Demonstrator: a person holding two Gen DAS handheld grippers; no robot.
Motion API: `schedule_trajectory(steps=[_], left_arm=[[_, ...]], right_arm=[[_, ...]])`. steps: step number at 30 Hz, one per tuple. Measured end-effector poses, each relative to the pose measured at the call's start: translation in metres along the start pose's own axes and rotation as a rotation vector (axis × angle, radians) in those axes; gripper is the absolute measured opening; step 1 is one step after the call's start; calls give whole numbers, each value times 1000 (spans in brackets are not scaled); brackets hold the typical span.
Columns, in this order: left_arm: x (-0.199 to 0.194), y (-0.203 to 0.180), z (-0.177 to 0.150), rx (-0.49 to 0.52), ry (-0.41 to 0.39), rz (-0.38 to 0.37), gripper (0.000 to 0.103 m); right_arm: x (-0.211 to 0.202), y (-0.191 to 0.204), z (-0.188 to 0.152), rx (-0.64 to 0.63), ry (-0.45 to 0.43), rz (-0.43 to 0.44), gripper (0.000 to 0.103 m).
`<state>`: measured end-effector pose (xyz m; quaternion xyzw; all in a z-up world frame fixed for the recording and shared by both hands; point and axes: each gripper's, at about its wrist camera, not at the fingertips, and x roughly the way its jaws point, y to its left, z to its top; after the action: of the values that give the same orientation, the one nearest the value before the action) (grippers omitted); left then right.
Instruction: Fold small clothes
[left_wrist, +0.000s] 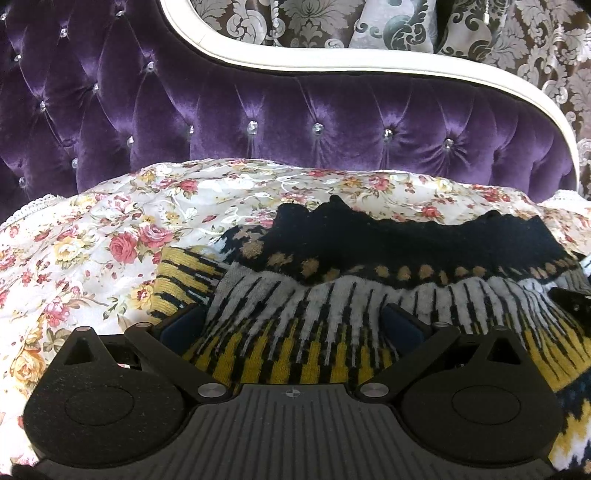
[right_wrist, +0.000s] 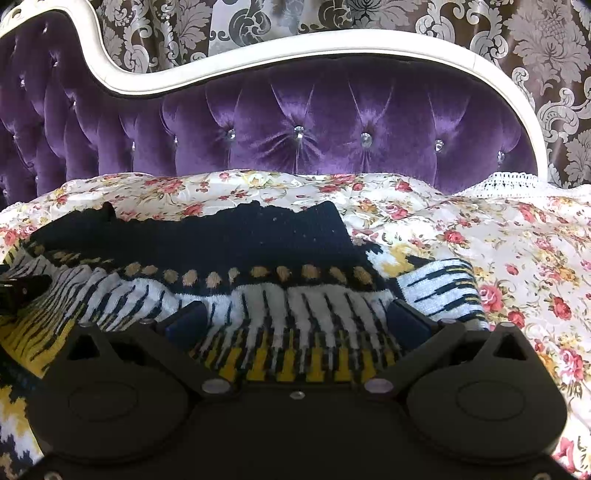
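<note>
Purple tufted velvet headboard (left_wrist: 295, 122) with crystal-like buttons, edged by a curved white frame (right_wrist: 332, 42). Behind it hangs a brown curtain (right_wrist: 546, 48) with silver damask pattern. The bed carries a white floral bedspread (left_wrist: 92, 236) with lace trim (right_wrist: 513, 181). Lighting even, daylight-like.

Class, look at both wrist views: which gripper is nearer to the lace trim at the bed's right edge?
Right. The right gripper sits over the knitted sweater, with the lace trim just beyond its right side. The left gripper is farther left, and sees that trim only at its far right.
</note>
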<state>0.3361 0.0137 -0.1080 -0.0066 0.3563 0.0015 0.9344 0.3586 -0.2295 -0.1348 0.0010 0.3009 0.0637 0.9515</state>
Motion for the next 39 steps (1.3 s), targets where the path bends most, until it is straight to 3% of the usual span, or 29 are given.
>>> schedule_trajectory(steps=[18,20,22,26,28,32,35,38,39], left_arm=[[0,2,0,-14,-5,-7,103],[0,2,0,-14,-5,-7,103],[-1,2,0,-15,-6,-6,103],[-1,2,0,-15,-6,-5,103],[-1,2,0,-15,-7,-5,103],[-1,1,0,-16,-8,-4,103],[-1,1,0,-18,-9,-5,103],[-1,1,0,-18,-9,-5,103],[-2,1,0,-19,-9,-4,103]], right_arm=[[-5,-9,6,24,21,30,102],[-7,-18,7,50,41,-32,102],[-9,-36,6,118,51,-19,101],[-15,-44,11,80,92,-52,101],[-27,-57,14,164,77,-4,99],[-60,-105,6,458,21,167,99],[-82,-127,-6,567,-13,294,99],[-92,-132,-15,597,-51,431,81],[-90,-133,-15,611,-47,466,70]])
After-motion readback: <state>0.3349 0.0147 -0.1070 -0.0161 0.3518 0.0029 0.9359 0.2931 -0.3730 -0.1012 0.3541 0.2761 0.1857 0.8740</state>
